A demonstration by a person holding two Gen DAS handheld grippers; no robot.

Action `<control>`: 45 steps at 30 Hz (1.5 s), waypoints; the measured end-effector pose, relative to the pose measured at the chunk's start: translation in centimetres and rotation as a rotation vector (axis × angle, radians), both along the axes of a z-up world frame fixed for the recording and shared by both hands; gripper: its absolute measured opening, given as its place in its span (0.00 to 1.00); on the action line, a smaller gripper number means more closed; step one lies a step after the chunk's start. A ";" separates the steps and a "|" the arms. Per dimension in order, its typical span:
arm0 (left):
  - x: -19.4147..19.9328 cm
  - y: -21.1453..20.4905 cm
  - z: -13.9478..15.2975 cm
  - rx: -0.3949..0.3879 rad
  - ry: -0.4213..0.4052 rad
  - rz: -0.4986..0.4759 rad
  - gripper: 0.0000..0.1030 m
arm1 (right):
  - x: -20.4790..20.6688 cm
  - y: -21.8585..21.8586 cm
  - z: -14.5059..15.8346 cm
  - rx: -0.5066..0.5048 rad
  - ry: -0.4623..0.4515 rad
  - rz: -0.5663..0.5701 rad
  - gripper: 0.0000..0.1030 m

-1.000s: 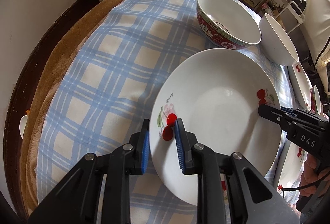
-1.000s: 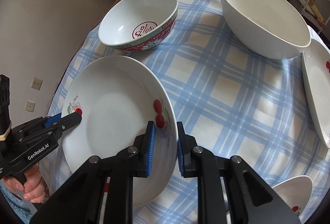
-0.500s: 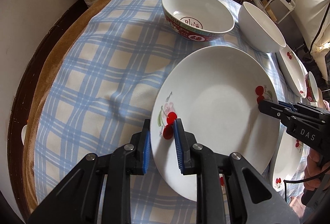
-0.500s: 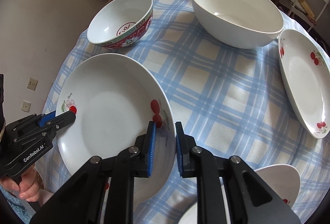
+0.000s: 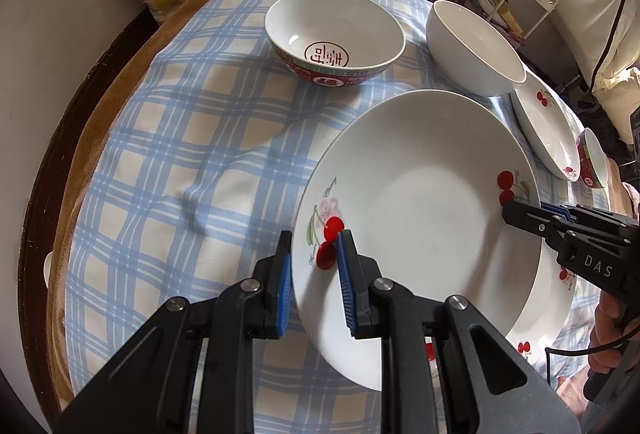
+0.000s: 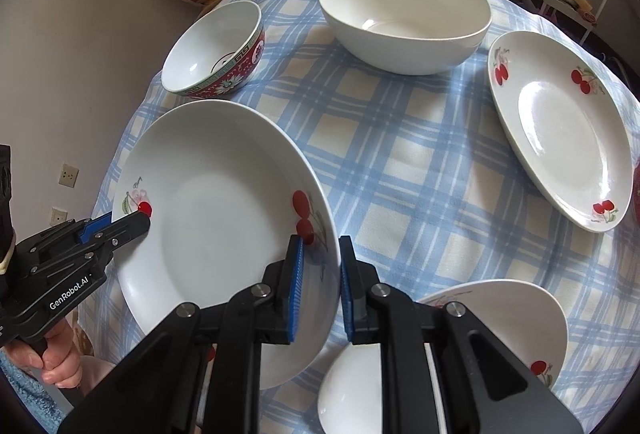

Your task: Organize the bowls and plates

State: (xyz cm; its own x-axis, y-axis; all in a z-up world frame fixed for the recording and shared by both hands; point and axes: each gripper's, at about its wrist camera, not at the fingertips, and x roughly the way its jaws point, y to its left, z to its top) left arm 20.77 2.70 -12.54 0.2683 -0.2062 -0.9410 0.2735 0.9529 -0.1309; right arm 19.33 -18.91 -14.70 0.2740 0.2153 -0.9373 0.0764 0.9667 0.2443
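A large white deep plate with cherry prints (image 5: pixel 420 218) (image 6: pixel 216 218) is held above the checked tablecloth by both grippers. My left gripper (image 5: pixel 314 266) is shut on its left rim; it also shows in the right wrist view (image 6: pixel 132 222). My right gripper (image 6: pixel 320 266) is shut on the opposite rim; it also shows in the left wrist view (image 5: pixel 516 212). A red-patterned bowl (image 5: pixel 334 36) (image 6: pixel 216 50) and a plain white bowl (image 5: pixel 472 46) (image 6: pixel 404 14) stand at the far side. A smaller cherry plate (image 6: pixel 560 126) (image 5: pixel 546 126) lies at the right.
Another cherry plate (image 6: pixel 500 318) lies below my right gripper, near the table's front edge. A small red bowl (image 5: pixel 592 158) sits at the far right. The round table's brown edge (image 5: pixel 44 162) curves at the left. Shelves with books stand behind the table.
Both grippers have lifted the large plate and drawn it back toward the near side; the bowls now look farther away and more of the table shows.
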 end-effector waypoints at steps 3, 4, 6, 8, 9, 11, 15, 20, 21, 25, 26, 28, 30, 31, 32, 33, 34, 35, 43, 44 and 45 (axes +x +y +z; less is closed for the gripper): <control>-0.4 -1.0 0.6 0.003 -0.011 -0.019 0.20 | -0.6 -0.9 0.5 0.002 -0.008 -0.009 0.17; -0.5 -1.2 0.8 0.003 -0.014 -0.024 0.20 | -0.9 -1.2 0.6 0.007 -0.009 -0.014 0.17; -0.9 -2.0 1.2 0.004 -0.019 -0.032 0.20 | -1.4 -1.9 0.9 0.013 -0.013 -0.024 0.17; -1.2 -2.8 1.5 0.005 -0.021 -0.042 0.20 | -1.9 -2.4 1.2 0.012 -0.017 -0.031 0.17; -1.4 -3.3 1.6 0.006 -0.022 -0.046 0.20 | -2.2 -2.8 1.3 0.012 -0.018 -0.035 0.17; -1.9 -4.3 1.9 0.011 -0.027 -0.059 0.20 | -2.9 -3.6 1.4 0.015 -0.021 -0.046 0.17; -2.8 -6.1 2.5 0.005 -0.027 -0.080 0.20 | -4.2 -5.5 1.9 0.018 -0.025 -0.063 0.17; -4.3 -8.8 3.1 0.004 -0.033 -0.112 0.20 | -6.4 -8.2 2.8 0.010 -0.037 -0.093 0.17; -4.5 -9.4 3.1 0.005 -0.034 -0.119 0.20 | -6.8 -8.7 2.9 0.009 -0.038 -0.099 0.17; -5.5 -11.1 2.7 0.002 -0.018 -0.137 0.20 | -8.6 -10.4 2.9 0.007 -0.030 -0.123 0.17; -5.8 -11.5 2.5 0.002 -0.011 -0.142 0.20 | -9.0 -10.9 2.7 0.007 -0.025 -0.127 0.17; -6.5 -12.2 2.2 0.003 -0.003 -0.145 0.20 | -9.9 -11.7 2.4 0.006 -0.014 -0.133 0.17; -7.2 -12.8 1.9 0.002 0.003 -0.144 0.21 | -10.7 -12.3 2.3 0.004 -0.008 -0.138 0.17; -7.5 -13.1 1.8 0.003 0.006 -0.147 0.21 | -11.0 -12.6 2.2 0.001 -0.008 -0.138 0.17; -7.7 -13.4 1.6 0.004 0.012 -0.149 0.21 | -11.4 -12.8 2.1 0.000 -0.008 -0.139 0.16; -7.9 -13.6 1.4 0.008 0.019 -0.150 0.21 | -11.8 -13.1 1.9 0.001 -0.007 -0.142 0.16; -8.1 -13.8 1.2 0.011 0.022 -0.154 0.21 | -12.1 -13.4 1.7 0.007 -0.004 -0.148 0.16; -8.3 -14.1 1.0 0.017 0.025 -0.157 0.21 | -12.4 -13.6 1.5 0.012 -0.001 -0.152 0.16; -9.5 -15.1 -0.2 0.040 0.055 -0.155 0.21 | -13.3 -14.7 -0.1 0.027 0.026 -0.158 0.16; -9.5 -15.3 -0.3 0.043 0.057 -0.158 0.21 | -13.4 -14.8 -0.2 0.027 0.028 -0.158 0.16; -9.5 -15.4 -0.3 0.046 0.059 -0.159 0.21 | -13.5 -14.9 -0.3 0.026 0.028 -0.159 0.16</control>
State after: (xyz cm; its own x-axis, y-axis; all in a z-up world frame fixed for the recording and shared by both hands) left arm 11.25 -12.73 -12.87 0.1800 -0.1981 -0.9635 0.4145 0.9036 -0.1083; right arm 5.85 -33.77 -14.96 0.2807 0.1958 -0.9396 0.2352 0.9351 0.2651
